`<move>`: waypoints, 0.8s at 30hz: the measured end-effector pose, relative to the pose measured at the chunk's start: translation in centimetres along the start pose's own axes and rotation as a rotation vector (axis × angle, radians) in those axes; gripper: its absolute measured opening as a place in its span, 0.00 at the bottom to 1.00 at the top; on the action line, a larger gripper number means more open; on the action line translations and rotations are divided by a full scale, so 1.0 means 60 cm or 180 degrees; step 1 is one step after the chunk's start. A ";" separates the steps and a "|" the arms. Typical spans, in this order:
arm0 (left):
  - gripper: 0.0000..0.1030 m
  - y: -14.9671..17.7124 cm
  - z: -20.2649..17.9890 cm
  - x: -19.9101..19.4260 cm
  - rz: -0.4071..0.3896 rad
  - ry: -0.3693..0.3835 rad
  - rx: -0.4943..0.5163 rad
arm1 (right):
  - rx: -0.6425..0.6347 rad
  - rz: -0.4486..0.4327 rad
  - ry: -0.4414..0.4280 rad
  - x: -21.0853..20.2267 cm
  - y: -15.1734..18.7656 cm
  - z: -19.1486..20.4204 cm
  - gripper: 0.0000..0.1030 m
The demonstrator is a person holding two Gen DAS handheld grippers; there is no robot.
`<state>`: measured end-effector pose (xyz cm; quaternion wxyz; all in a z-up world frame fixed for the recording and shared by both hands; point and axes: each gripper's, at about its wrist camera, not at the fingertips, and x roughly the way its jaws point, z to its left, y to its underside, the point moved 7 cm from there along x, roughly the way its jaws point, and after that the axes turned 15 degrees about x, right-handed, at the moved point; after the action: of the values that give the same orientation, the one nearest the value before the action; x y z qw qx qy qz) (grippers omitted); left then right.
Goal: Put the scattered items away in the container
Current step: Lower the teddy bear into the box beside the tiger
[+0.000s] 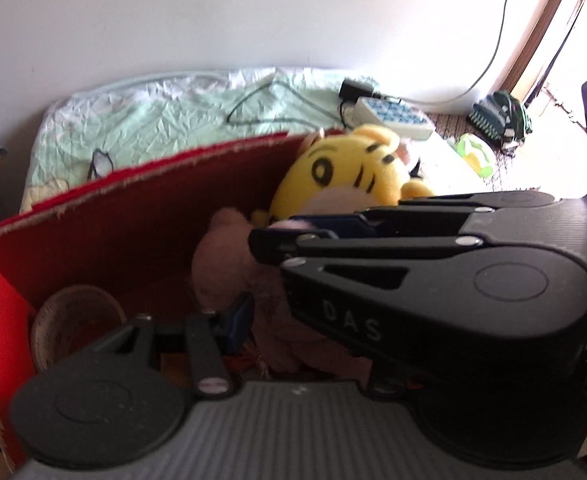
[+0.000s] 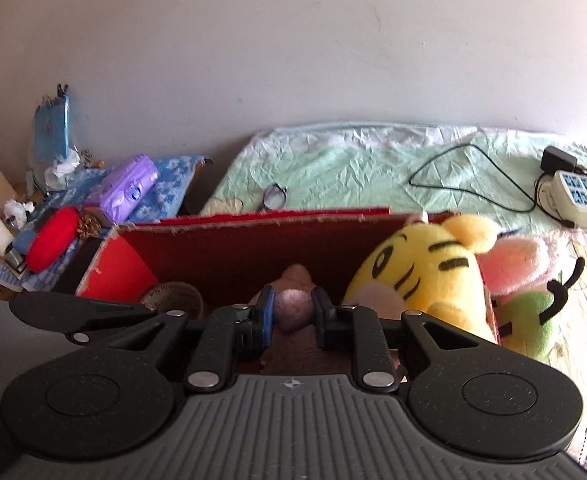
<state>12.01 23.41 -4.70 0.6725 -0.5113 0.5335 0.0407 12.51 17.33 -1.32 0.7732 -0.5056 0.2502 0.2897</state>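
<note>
Fuzzy plush tiger (image 2: 421, 276) leans in a rough-edged cardboard box (image 2: 253, 248); crinkled cloth sheet (image 2: 353, 160) behind.

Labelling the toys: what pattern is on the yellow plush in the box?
Black stripes on the yellow plush, clearest in the right wrist view.

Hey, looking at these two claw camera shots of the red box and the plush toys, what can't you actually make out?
- Brown plush toy: its lower body, hidden behind the right claw in the right wrist view.
- Left claw: its right finger, covered by the other claw's body in the left wrist view.
- Red cardboard box: the floor inside, dark and mostly blocked.
- Round tub: lid print too blurred to read.
- Pink plush: mostly hidden behind the yellow tiger plush.
</note>
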 end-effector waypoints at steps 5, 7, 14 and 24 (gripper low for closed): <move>0.50 0.015 0.008 -0.007 0.0006 0.0106 -0.0069 | -0.0021 0.0110 0.0062 0.000 0.008 -0.007 0.22; 0.49 0.018 0.008 -0.016 -0.0026 0.0118 -0.0052 | -0.0073 0.0197 0.0105 -0.002 0.011 -0.010 0.22; 0.52 0.026 0.030 -0.048 -0.0156 0.0227 -0.0180 | 0.0002 0.0365 0.0093 -0.014 0.015 -0.022 0.24; 0.50 0.029 0.083 -0.020 -0.0058 0.0678 -0.0838 | -0.0052 0.0710 0.0040 -0.005 0.001 -0.022 0.29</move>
<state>13.82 28.45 -5.36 0.5397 -0.6012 0.5872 0.0498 12.09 16.09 -1.63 0.7304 -0.4827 0.3073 0.3728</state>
